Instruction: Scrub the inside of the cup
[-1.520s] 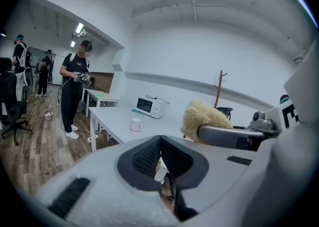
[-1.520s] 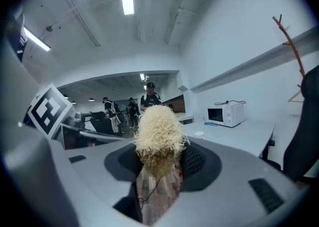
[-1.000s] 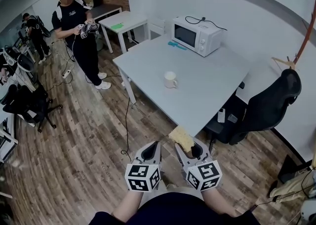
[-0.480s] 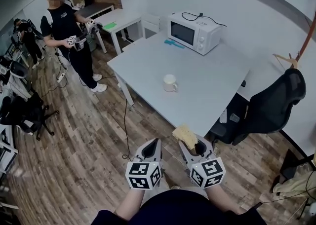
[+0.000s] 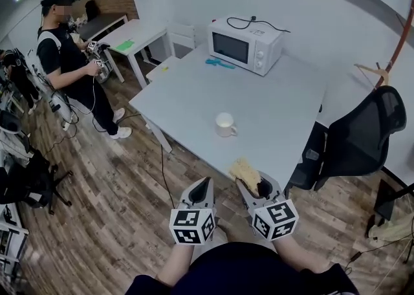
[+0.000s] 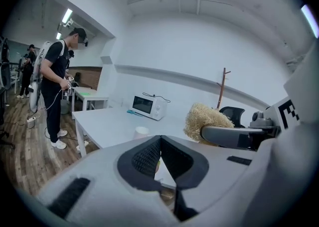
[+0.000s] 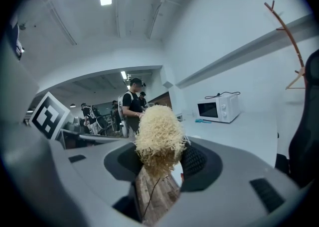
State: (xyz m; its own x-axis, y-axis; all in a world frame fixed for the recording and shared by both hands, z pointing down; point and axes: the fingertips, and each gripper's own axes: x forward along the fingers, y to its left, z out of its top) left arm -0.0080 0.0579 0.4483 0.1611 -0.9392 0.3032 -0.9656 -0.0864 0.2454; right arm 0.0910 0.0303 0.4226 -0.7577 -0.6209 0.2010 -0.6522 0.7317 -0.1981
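Right gripper (image 5: 253,185) tight on scrubber (image 5: 244,170), cup (image 5: 224,123) ahead

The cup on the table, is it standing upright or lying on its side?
Upright. In the head view the cup shows its round open mouth facing up, with its base on the table.

The near tabletop (image 5: 275,103) lies bare up to the cup (image 5: 224,124). The microwave (image 5: 244,44) stands far back, and a black chair (image 5: 365,135) crowds the right.
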